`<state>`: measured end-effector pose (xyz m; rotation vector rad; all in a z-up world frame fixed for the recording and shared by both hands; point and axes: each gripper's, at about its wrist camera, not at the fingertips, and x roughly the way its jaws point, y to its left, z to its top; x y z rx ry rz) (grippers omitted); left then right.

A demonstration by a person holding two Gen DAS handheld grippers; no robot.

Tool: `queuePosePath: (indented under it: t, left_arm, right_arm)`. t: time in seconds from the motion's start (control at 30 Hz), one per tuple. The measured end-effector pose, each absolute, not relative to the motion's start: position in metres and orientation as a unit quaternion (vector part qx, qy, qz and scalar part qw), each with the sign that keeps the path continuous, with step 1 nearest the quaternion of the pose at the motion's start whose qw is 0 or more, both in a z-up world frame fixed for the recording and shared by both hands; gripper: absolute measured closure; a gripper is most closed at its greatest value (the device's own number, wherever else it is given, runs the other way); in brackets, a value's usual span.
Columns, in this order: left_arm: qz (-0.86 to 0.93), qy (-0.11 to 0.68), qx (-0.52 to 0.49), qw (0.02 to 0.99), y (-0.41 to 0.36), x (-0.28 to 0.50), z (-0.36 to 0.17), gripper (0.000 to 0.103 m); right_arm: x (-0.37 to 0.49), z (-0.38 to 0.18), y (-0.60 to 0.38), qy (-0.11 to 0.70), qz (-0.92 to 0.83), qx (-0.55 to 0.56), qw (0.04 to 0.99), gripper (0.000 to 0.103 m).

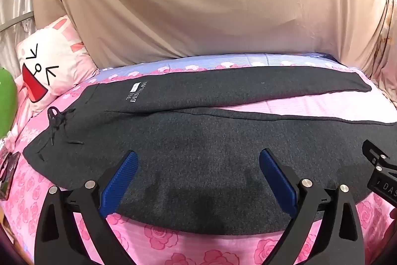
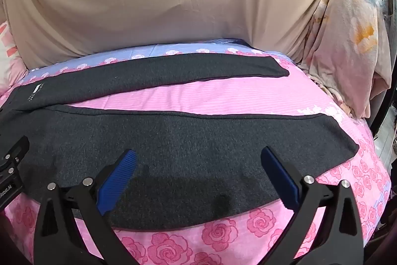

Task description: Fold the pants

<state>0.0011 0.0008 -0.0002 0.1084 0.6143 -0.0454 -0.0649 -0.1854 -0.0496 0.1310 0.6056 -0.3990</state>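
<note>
Far left of the left gripper: a cartoon-face pillow, soft and square, pushed aside, likely to leave room. Ahead and left: the waistband of the pants with a knotted drawstring. Dark grey, fleecy knit, spread flat on the rose-print bedsheet, probably laid out ready for a lengthwise fold. Left gripper released, ribbed blue pads wide apart over the near leg's edge, holding nothing, tilted down as if lining up a pinch. Further right, right gripper likewise released and empty, above the same leg nearer the cuff. Beyond both, the far leg splayed away in a V, a pink strip between. Behind, a beige draped cloth, smooth and creased.
</note>
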Motion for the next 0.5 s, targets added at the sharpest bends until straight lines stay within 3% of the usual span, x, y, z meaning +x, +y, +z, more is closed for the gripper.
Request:
queuePosePath:
  t: [0.5]
  left_arm:
    - [-0.019,0.295,0.056,0.954,-0.0021,-0.0012,-0.0009,0.007]
  right_arm:
    - [-0.0632,-0.0468,-0.1824,0.298,-0.195,0.066,0.932,0.005]
